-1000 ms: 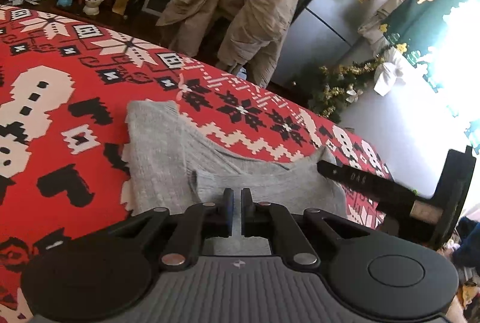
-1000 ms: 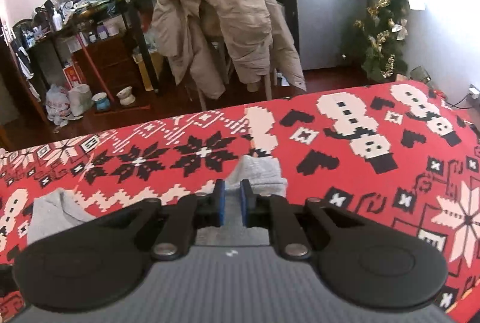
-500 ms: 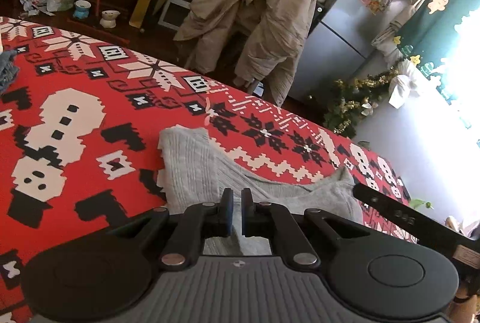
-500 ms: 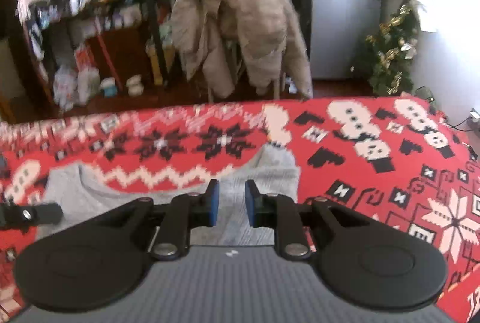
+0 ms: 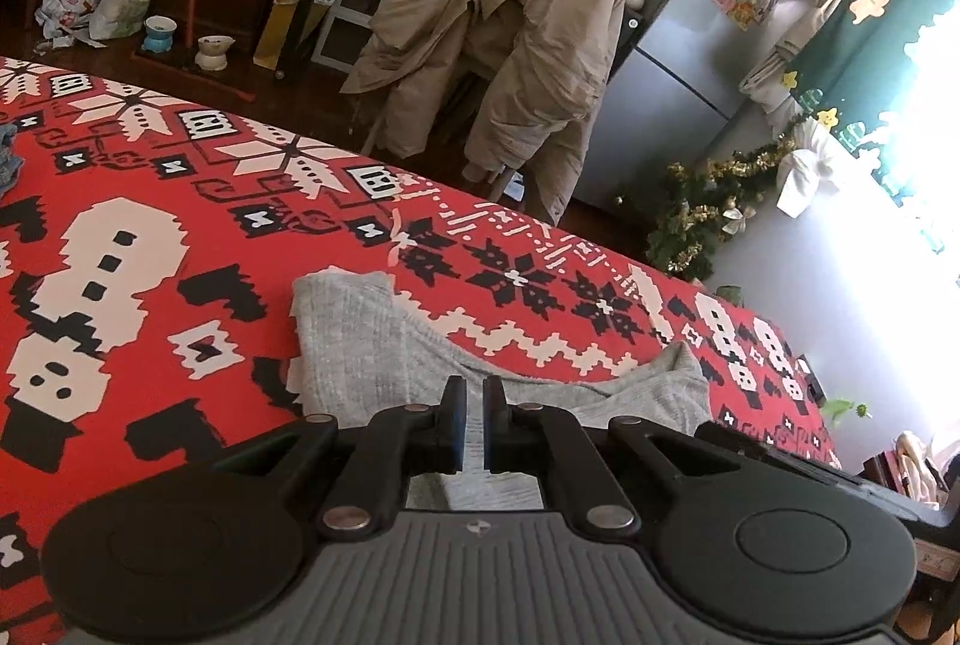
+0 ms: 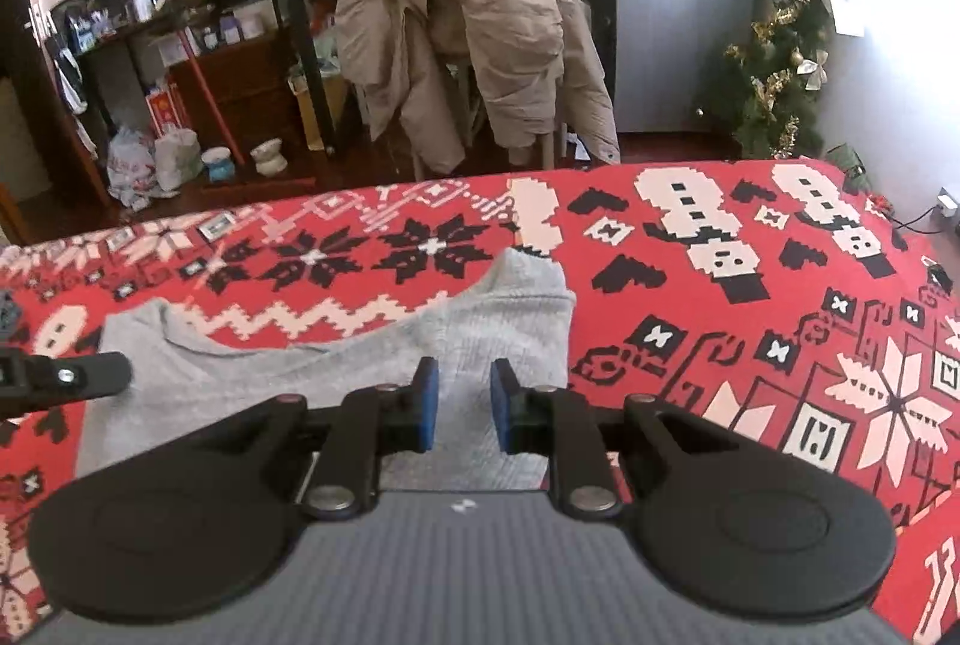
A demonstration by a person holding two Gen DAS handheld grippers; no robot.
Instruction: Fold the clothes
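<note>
A grey knit garment [image 5: 372, 345] lies flat on a red, white and black patterned cloth [image 5: 120, 249]; it also shows in the right wrist view [image 6: 288, 381]. My left gripper [image 5: 472, 405] hovers over its near edge with the jaws almost closed and a narrow gap between them, holding nothing I can see. My right gripper [image 6: 462, 393] is open and empty above the garment's right part. The left gripper's finger [image 6: 66, 375] shows at the left edge of the right wrist view.
A chair draped with a beige coat [image 6: 468, 27] stands beyond the far edge of the cloth. A silver fridge [image 5: 708, 21] and a small decorated tree [image 6: 774, 69] stand at the back right. Cluttered shelves [image 6: 198, 3] fill the back left.
Both grippers have drawn back from the garment. The right jaws have opened wider and let go of the grey fabric. The garment now lies flat.
</note>
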